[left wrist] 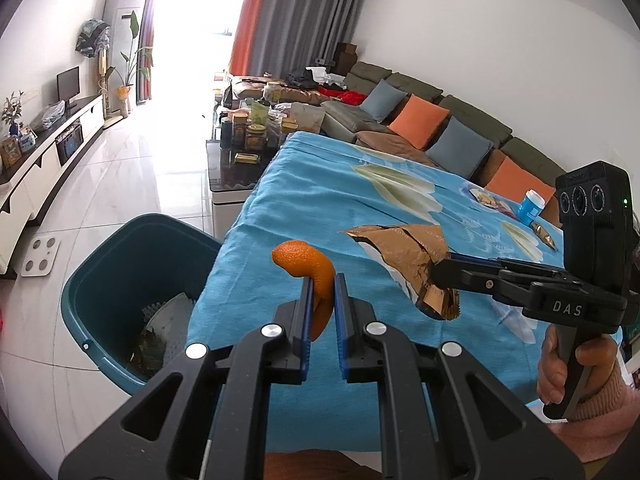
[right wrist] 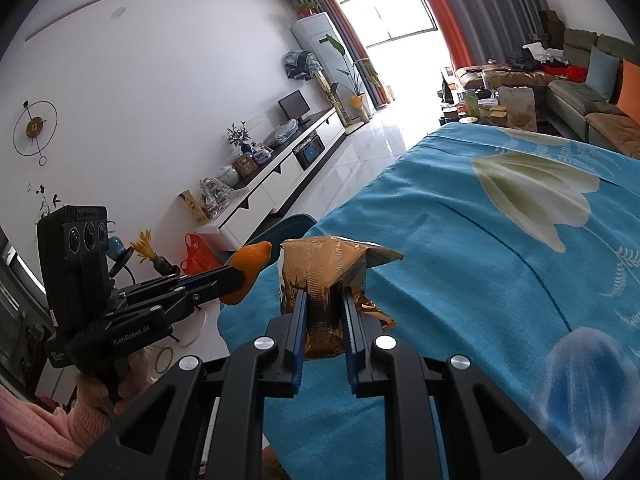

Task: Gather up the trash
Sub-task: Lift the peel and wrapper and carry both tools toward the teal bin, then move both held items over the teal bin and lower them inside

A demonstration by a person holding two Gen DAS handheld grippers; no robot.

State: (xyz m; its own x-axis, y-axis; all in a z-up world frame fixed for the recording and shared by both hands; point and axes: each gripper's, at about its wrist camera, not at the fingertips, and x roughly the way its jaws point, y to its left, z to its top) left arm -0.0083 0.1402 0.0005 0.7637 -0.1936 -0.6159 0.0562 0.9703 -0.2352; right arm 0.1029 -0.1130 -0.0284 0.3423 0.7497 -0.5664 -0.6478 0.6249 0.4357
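Observation:
My left gripper (left wrist: 324, 280) is shut on a curled orange peel (left wrist: 310, 268), held above the near left corner of the blue cloth-covered table (left wrist: 320, 184). That peel (right wrist: 250, 264) also shows in the right wrist view, pinched in the left gripper (right wrist: 240, 276). My right gripper (right wrist: 324, 296) is shut on a crumpled gold-brown wrapper (right wrist: 324, 272), lifted over the cloth. From the left wrist view the wrapper (left wrist: 404, 256) hangs from the right gripper (left wrist: 438, 274). A teal bin (left wrist: 116, 276) stands on the floor left of the table, with some trash inside.
A small blue-and-white cup (left wrist: 530, 206), a flat packet (left wrist: 490, 200) and a gold wrapper strip (left wrist: 544, 234) lie at the table's far right. A sofa with cushions (left wrist: 440, 128) runs behind. A cluttered coffee table (left wrist: 248, 136) stands beyond. A white scale (left wrist: 40, 256) lies on the floor.

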